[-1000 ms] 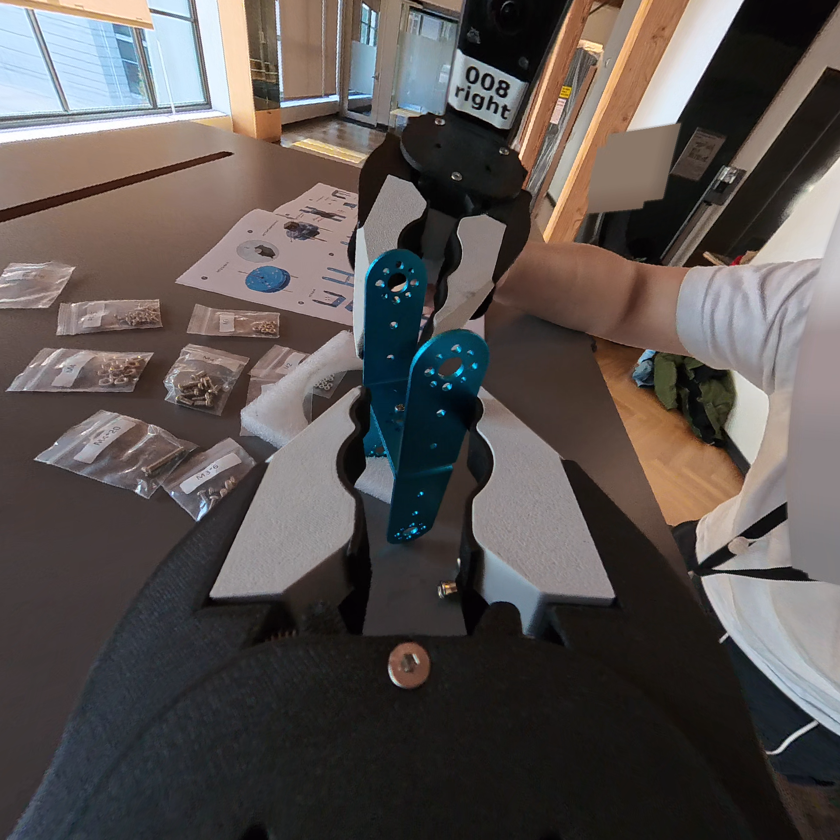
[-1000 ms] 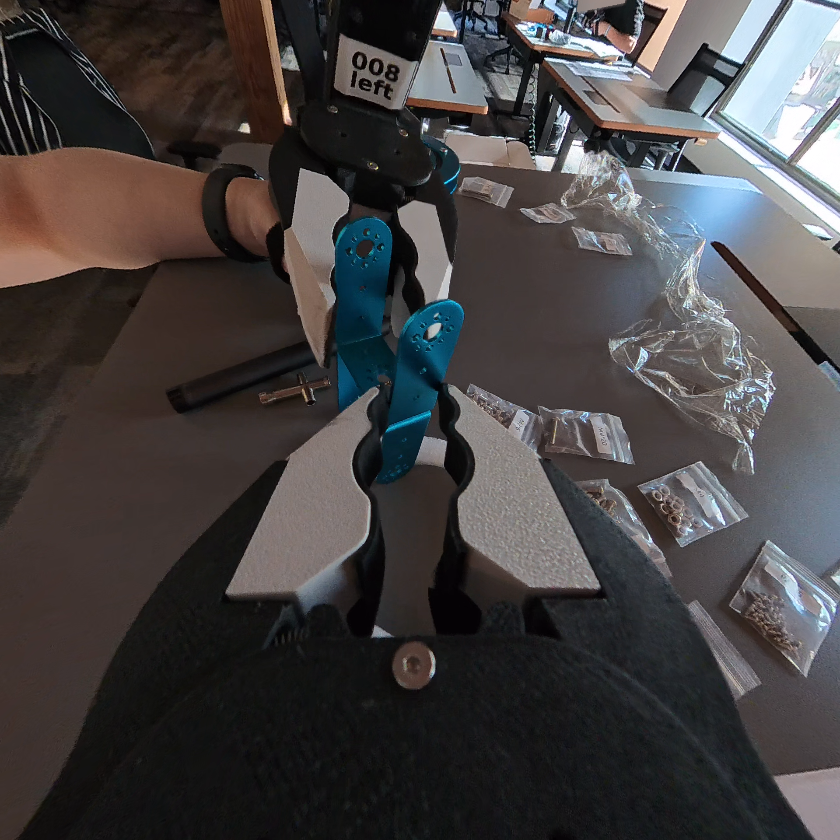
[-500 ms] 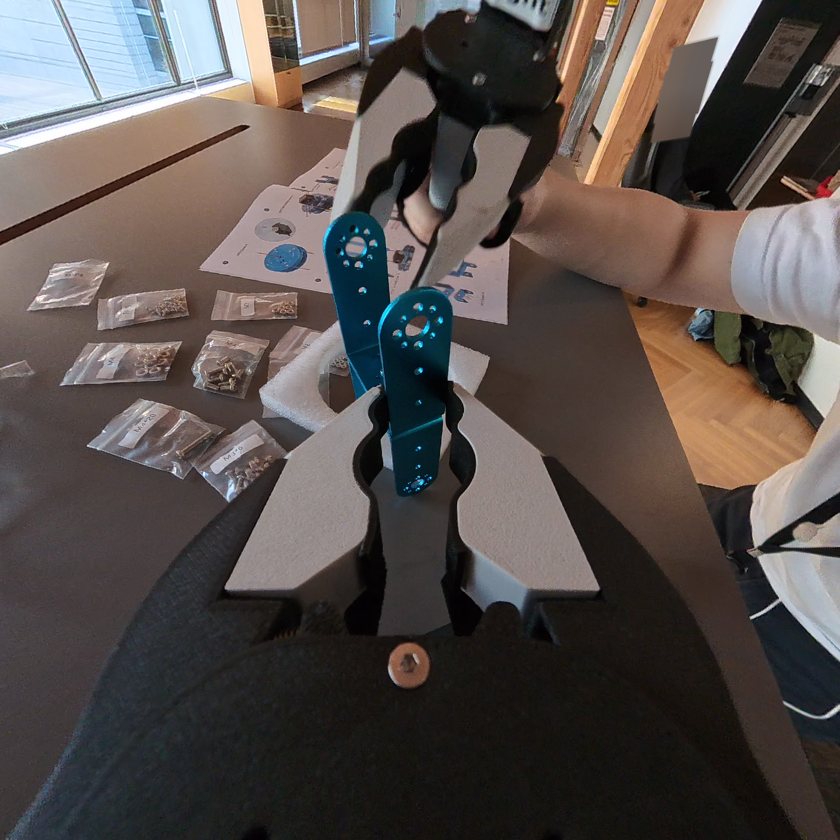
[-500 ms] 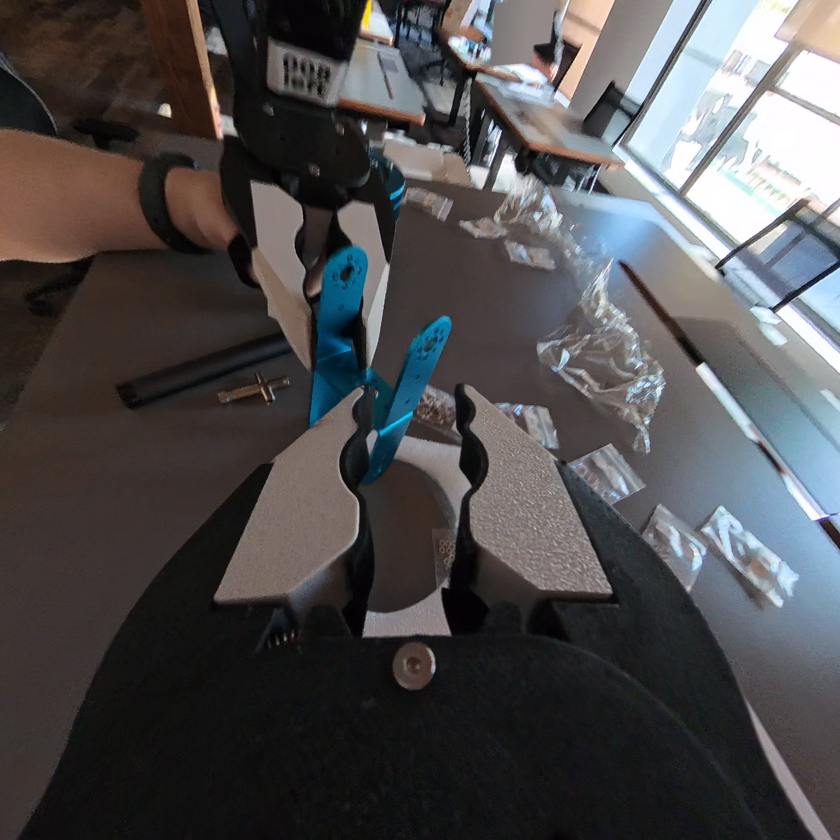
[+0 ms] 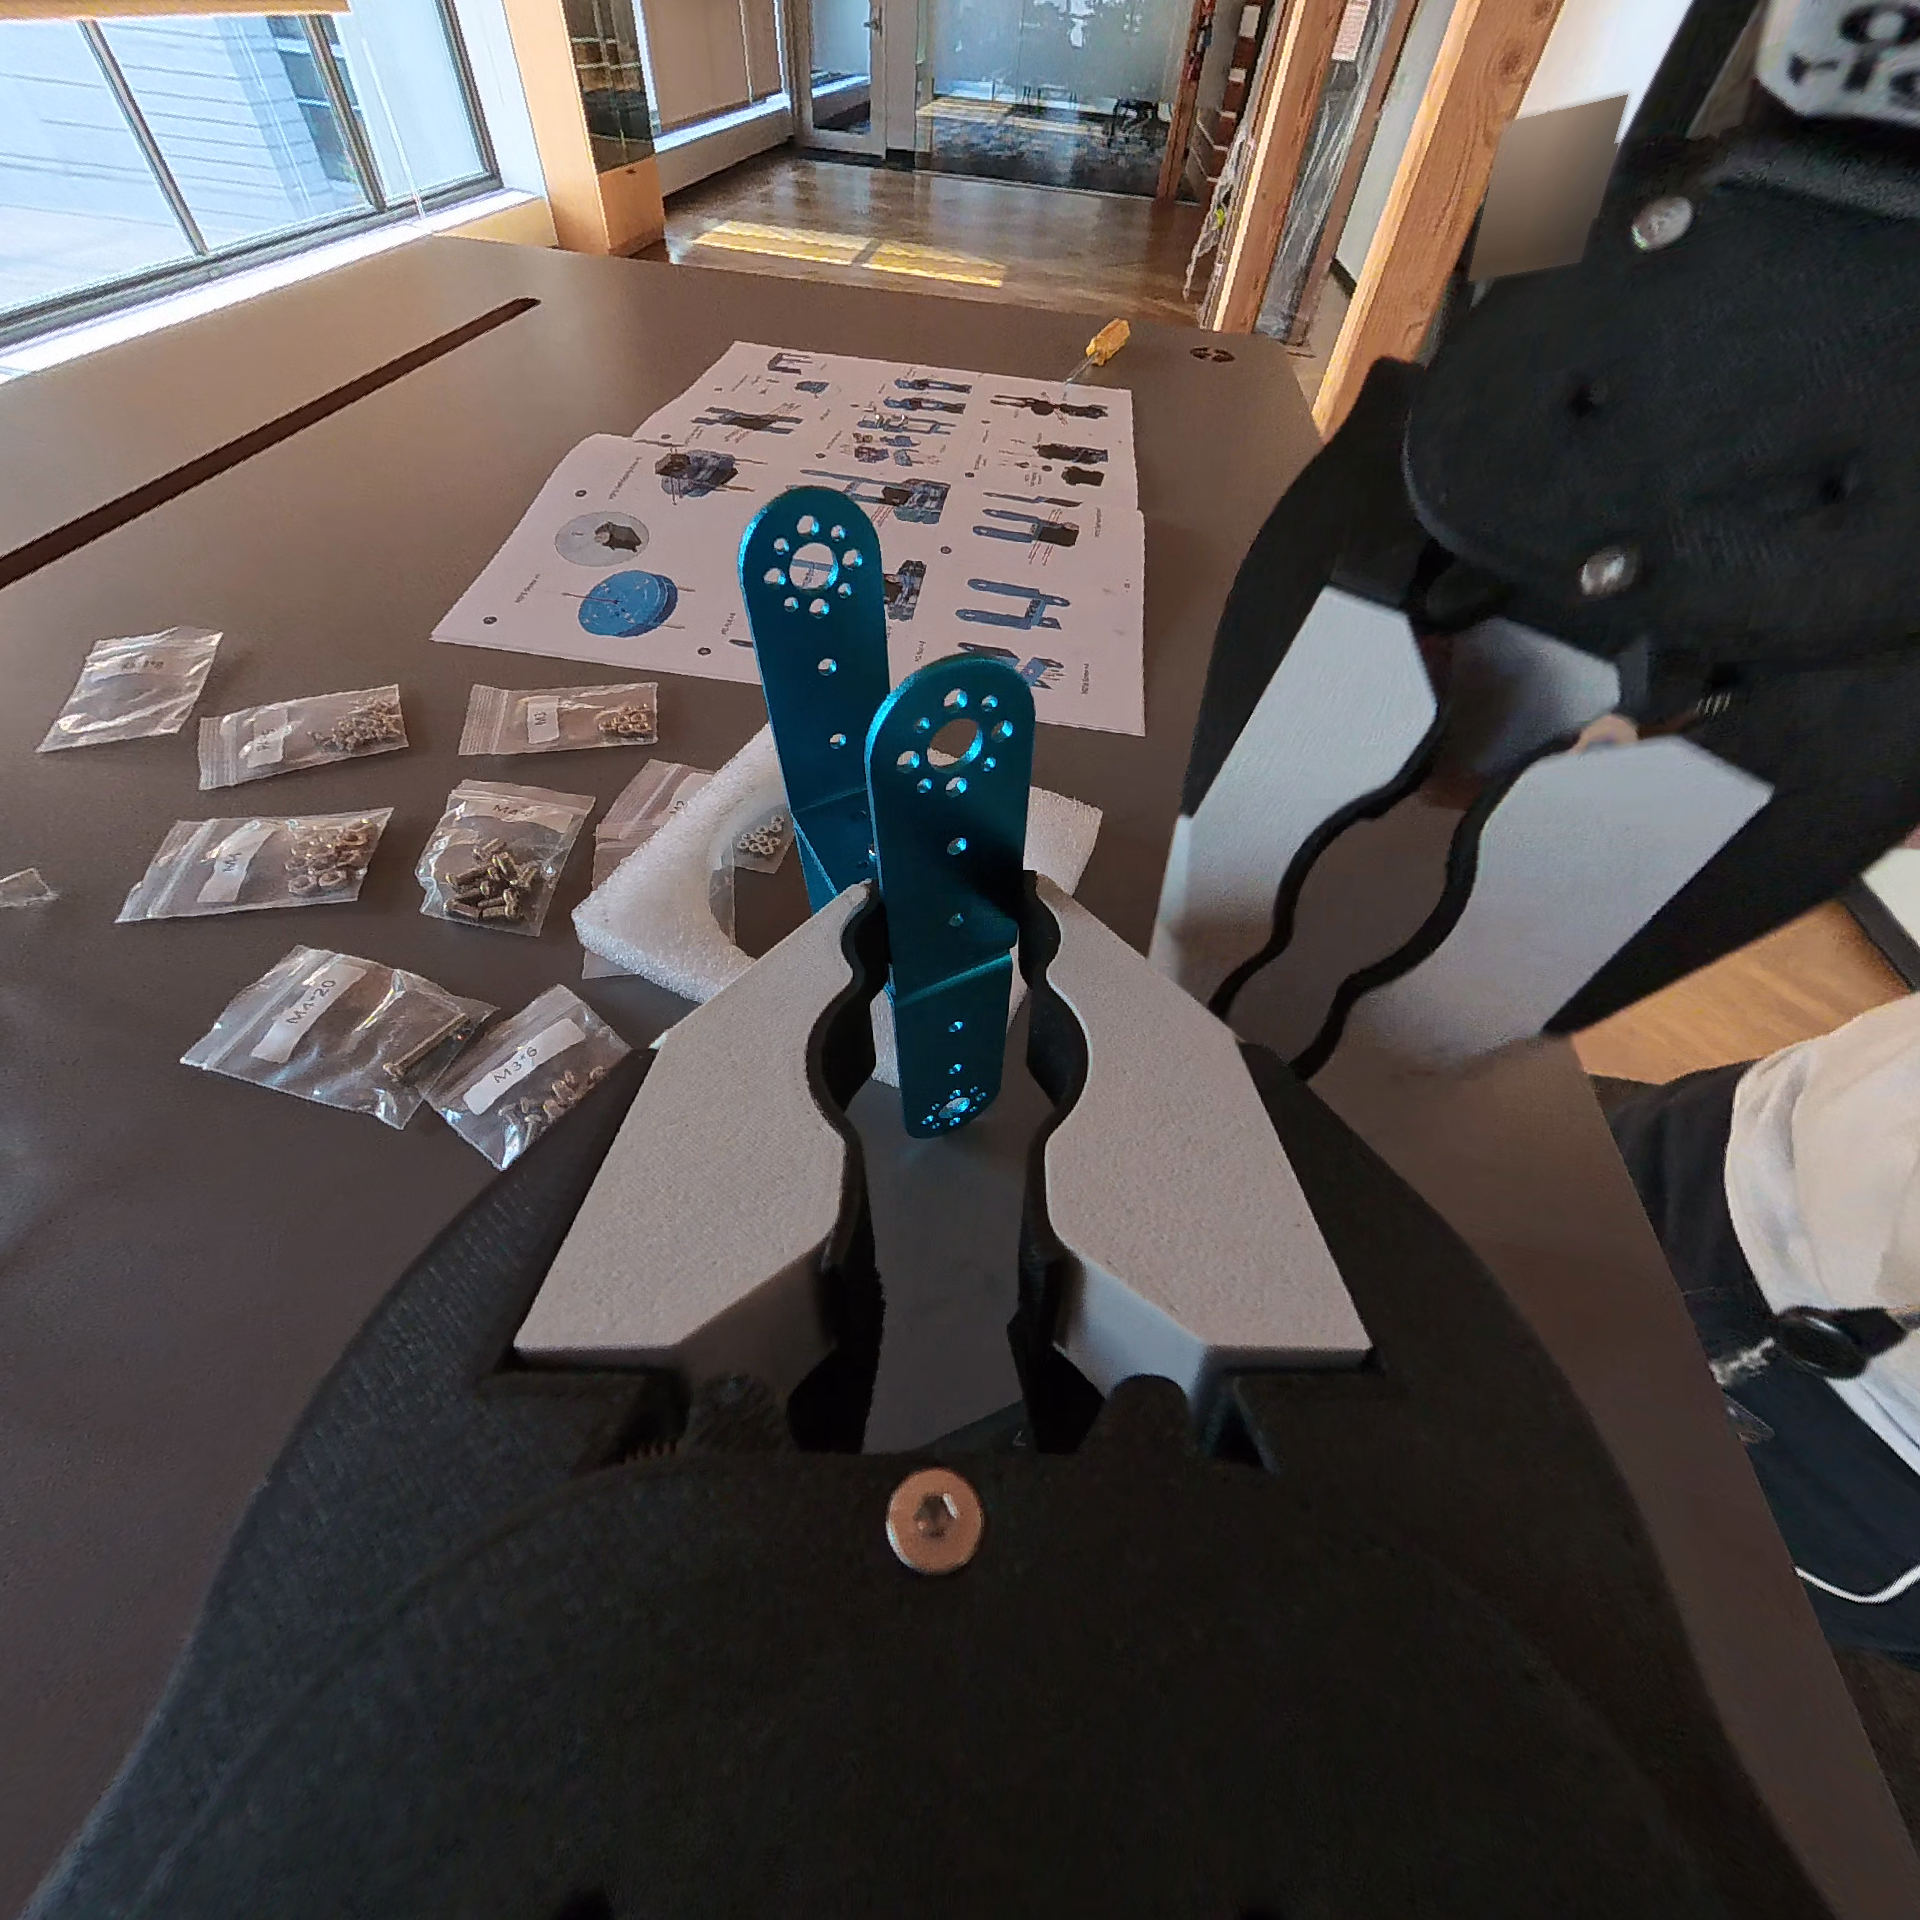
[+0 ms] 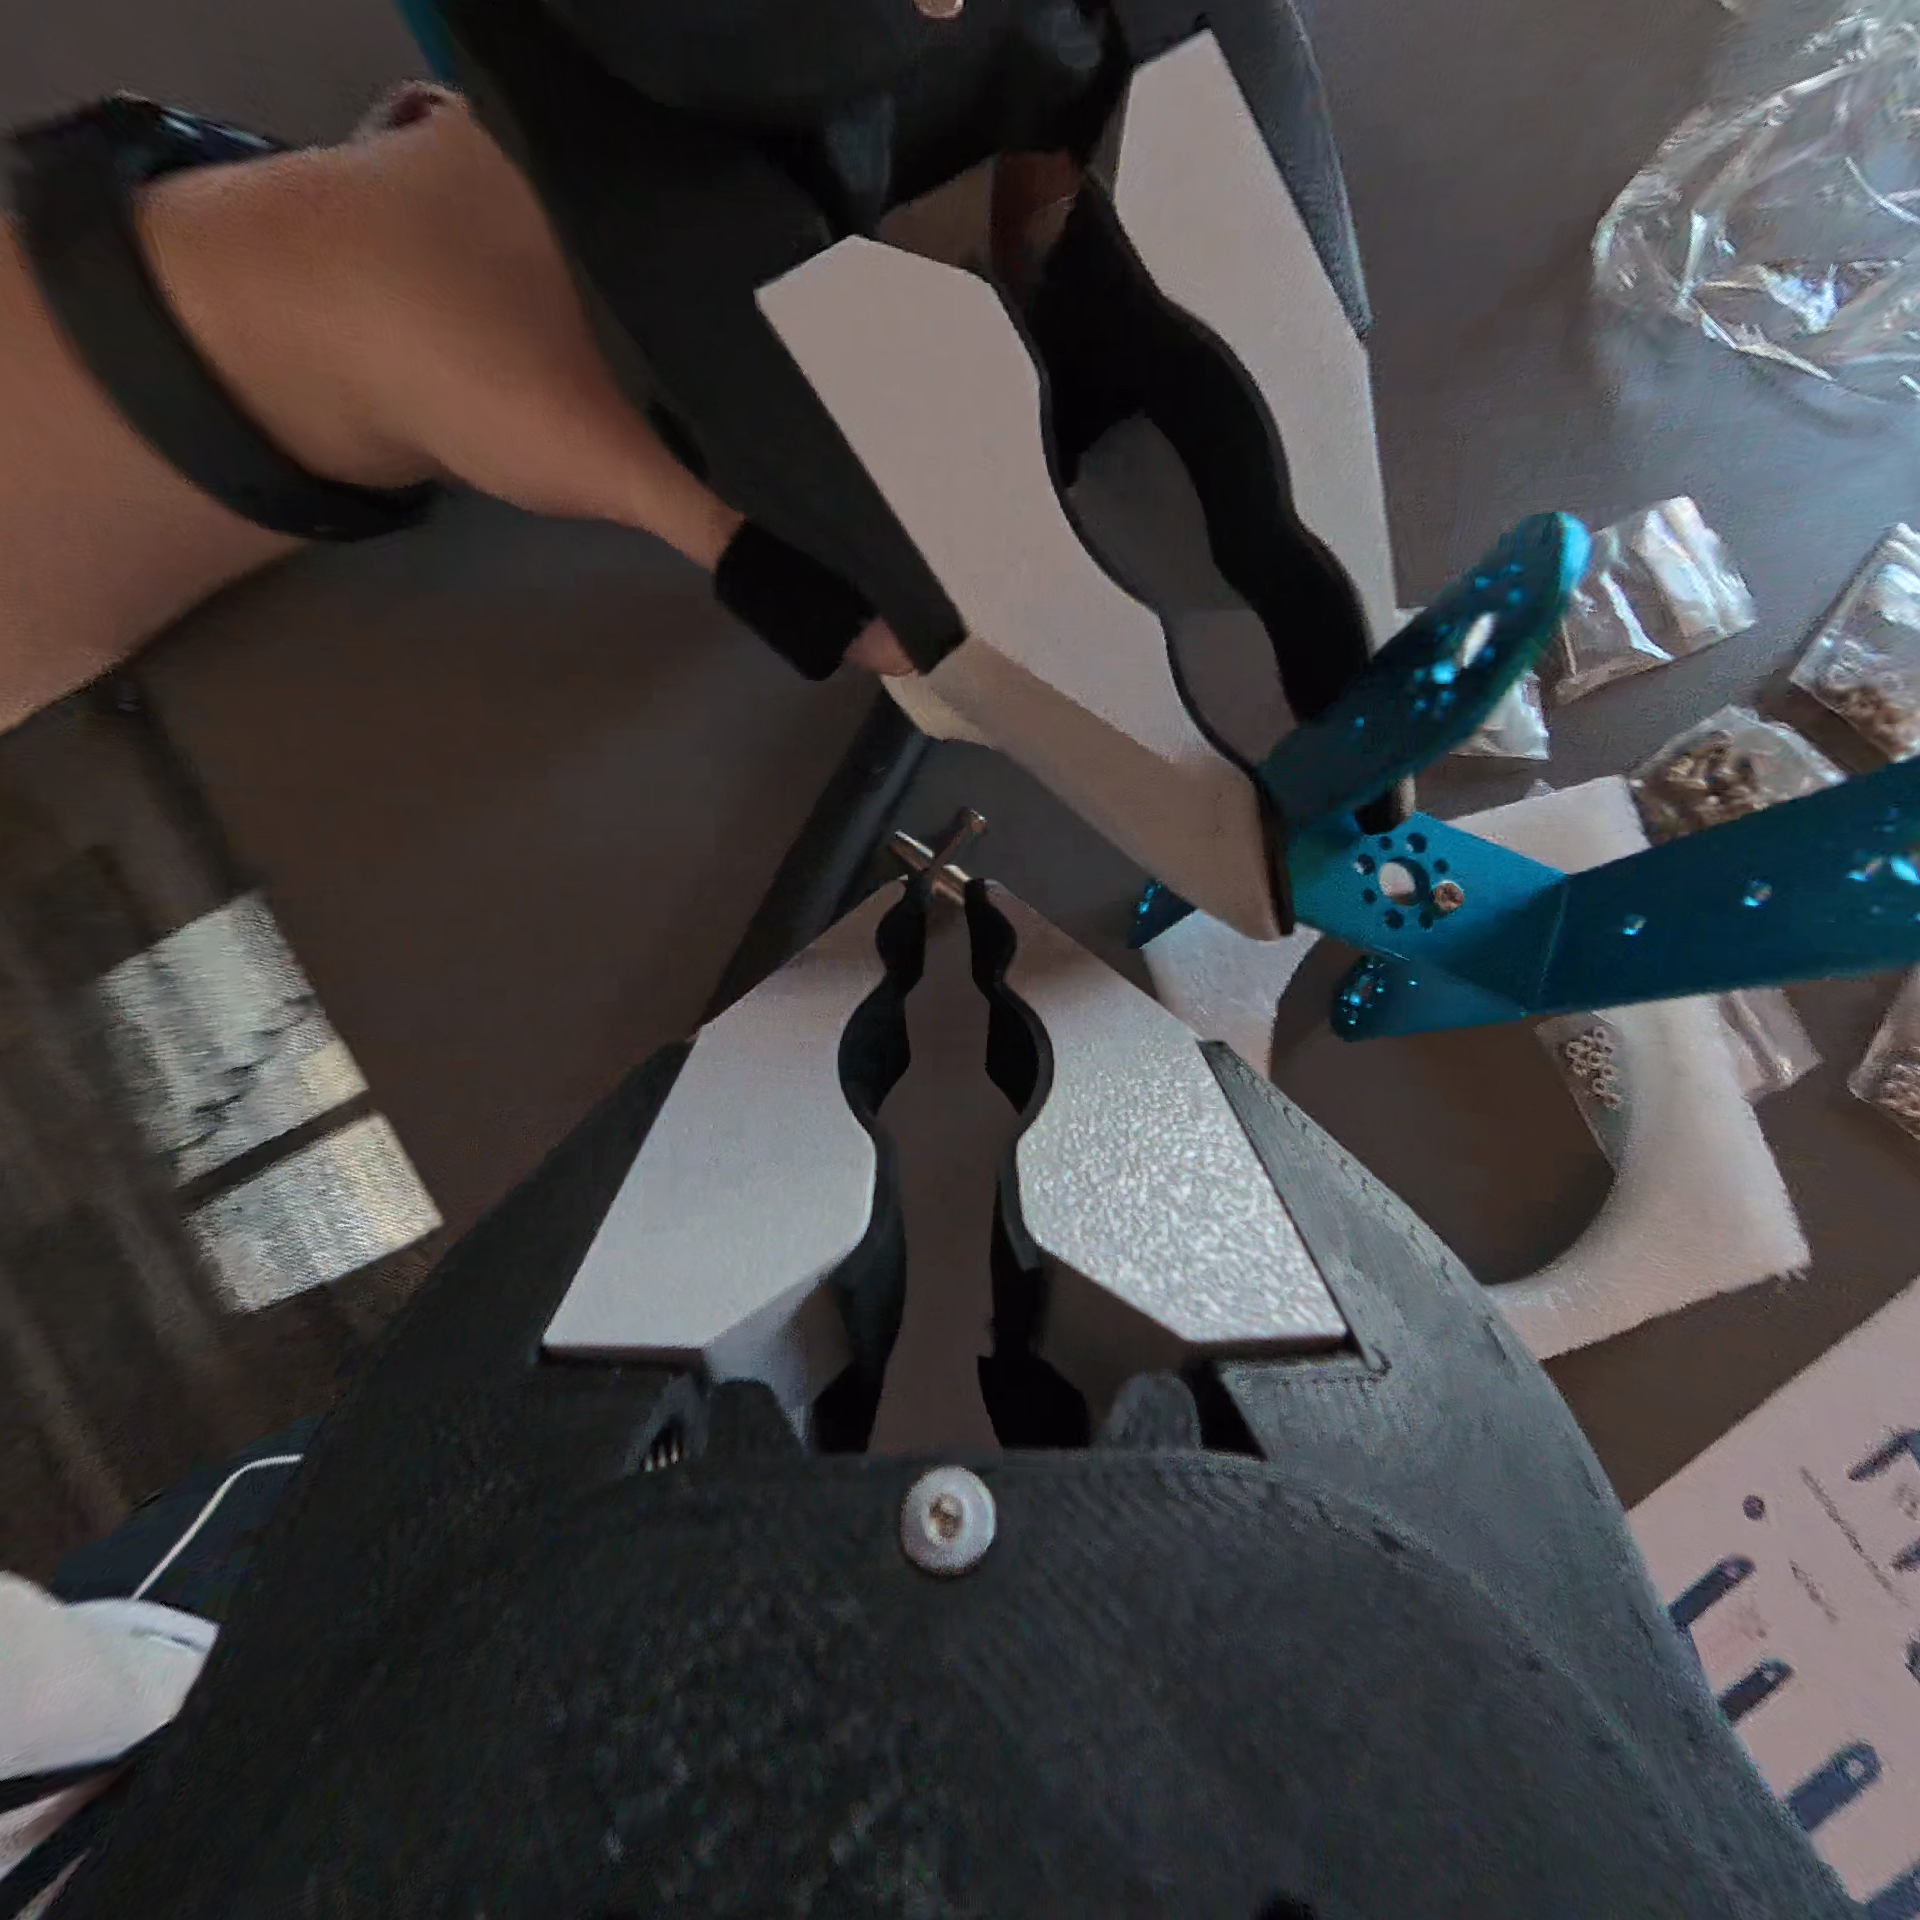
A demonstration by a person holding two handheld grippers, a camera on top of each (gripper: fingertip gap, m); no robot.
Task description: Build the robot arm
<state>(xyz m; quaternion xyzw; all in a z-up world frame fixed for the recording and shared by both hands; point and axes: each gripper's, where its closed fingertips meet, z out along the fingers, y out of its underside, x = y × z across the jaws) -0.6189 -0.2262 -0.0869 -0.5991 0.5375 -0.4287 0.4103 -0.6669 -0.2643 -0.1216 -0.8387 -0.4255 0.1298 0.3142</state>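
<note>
My left gripper [image 5: 951, 914] is shut on a blue metal U-shaped bracket [image 5: 951, 821] with hole patterns and holds it upright above the dark table [image 5: 260, 1299]. The right wrist view shows the same bracket [image 6: 1558, 914] sticking out sideways from the left gripper [image 6: 1335, 842]. My right gripper [image 6: 940, 894] has its jaws nearly together and holds nothing. It points down at a small metal cross wrench [image 6: 940, 847] lying on the table. In the left wrist view the right gripper [image 5: 1262, 1039] hangs close to the right of the bracket, apart from it.
Several small bags of screws [image 5: 312, 1029] lie on the left. A white foam piece with a round cut-out [image 5: 665, 904] lies under the bracket. Printed instruction sheets [image 5: 935, 468] and a yellow-handled screwdriver [image 5: 1107, 338] lie farther back. A black cylinder [image 6: 821, 873] and crumpled clear plastic [image 6: 1766, 208] are also on the table. Across from one pair of fingers to the other is roughly 7 cm.
My right gripper let go of the bracket's far arm, lifted, swung off to the right side and closed. My left gripper kept hold of the bracket.
</note>
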